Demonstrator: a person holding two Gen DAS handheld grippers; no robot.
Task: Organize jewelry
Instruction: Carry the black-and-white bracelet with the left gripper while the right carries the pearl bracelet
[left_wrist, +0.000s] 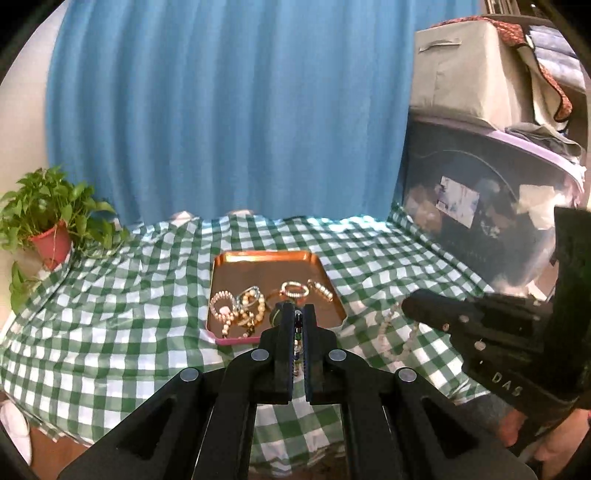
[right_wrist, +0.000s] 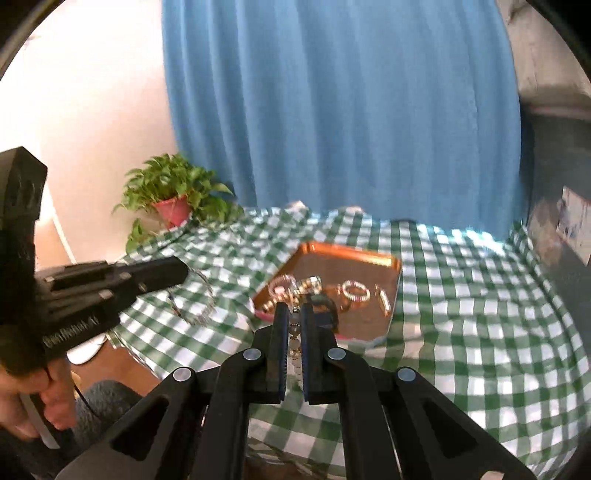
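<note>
Jewelry — a dark beaded strand (left_wrist: 297, 338) pinched between the closed left gripper (left_wrist: 298, 314) and a pale beaded strand (right_wrist: 294, 343) clamped in the right gripper (right_wrist: 294, 314) — hung above the checked cloth (left_wrist: 110, 332), the remaining bracelets (left_wrist: 240, 310) lying heaped at the near end of the copper tray (left_wrist: 266, 266) beyond.

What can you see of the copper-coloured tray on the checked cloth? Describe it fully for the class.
The tray is a shallow rectangle with rounded corners and a low raised rim, shiny like copper-toned metal, with a pink edge along its near side. It lies flat on the green-and-white checked tablecloth, in front of the blue curtain. Beaded bracelets and rings are heaped at its near end; the far end is bare. Neither gripper touches it.
</note>
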